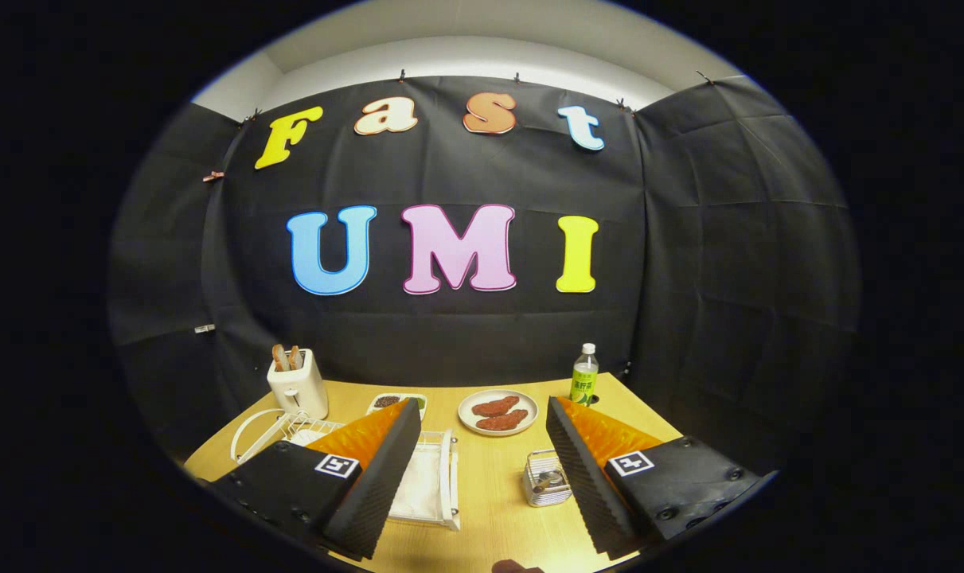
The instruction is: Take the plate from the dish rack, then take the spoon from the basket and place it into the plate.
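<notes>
Two fingers of the gripper (482,477) stand wide apart above the near edge of the wooden worktop (493,497), with nothing held between them; bare wood shows in the gap. Just ahead of the right finger (581,477), touching its inner edge in the view, sits a small wire basket (545,479) with the spoon (547,480) lying inside it, only a short part of it plain to see. On the other side, a white dish rack (438,485) reaches out from behind the left finger (378,473) toward the worktop's left edge; its wire frame and a pale tray show beside the finger. A rounded white rim (247,434) rises at the rack's far left end, and I cannot tell whether that is the plate or part of the rack.

Beyond the fingers, toward the worktop's far edge, a round plate of reddish food (498,412) lies about midway. To its left a small dish (396,403) with dark and green contents peeks past the left fingertip. A white toaster (298,386) with two slices in its slots stands at the far left corner, and a green-labelled bottle (584,374) with a white cap stands upright near the far right corner.
</notes>
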`<state>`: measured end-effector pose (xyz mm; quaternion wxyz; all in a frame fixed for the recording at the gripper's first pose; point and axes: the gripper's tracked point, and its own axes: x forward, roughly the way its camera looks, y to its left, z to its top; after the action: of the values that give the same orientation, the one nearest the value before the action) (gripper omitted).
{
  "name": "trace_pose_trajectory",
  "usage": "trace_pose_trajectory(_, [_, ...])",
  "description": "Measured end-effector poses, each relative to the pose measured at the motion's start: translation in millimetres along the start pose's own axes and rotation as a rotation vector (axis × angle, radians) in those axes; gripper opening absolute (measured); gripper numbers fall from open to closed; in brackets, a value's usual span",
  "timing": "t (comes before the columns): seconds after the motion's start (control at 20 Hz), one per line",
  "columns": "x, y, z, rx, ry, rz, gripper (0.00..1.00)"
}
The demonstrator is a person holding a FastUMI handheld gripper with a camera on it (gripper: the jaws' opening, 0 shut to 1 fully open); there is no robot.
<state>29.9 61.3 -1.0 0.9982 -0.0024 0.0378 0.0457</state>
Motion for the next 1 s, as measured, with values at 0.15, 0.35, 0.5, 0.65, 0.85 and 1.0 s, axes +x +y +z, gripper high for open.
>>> trace_pose_trajectory(0.15, [18, 21, -2, -0.027, 0.037, 0.041, 0.98])
trace_pose_trajectory(0.35, [44, 57, -15, -0.087, 0.105, 0.116, 0.98])
trace_pose_trajectory(0.5, [65, 78, -31, -0.138, 0.164, 0.14, 0.98])
trace_pose_trajectory(0.65, [86, 94, -55, -0.112, 0.262, 0.13, 0.98])
trace_pose_trajectory(0.85, [118, 99, -75, -0.134, 0.352, 0.093, 0.97])
trace_pose_trajectory(1.0, [137, 95, -103, -0.108, 0.433, 0.054, 0.94])
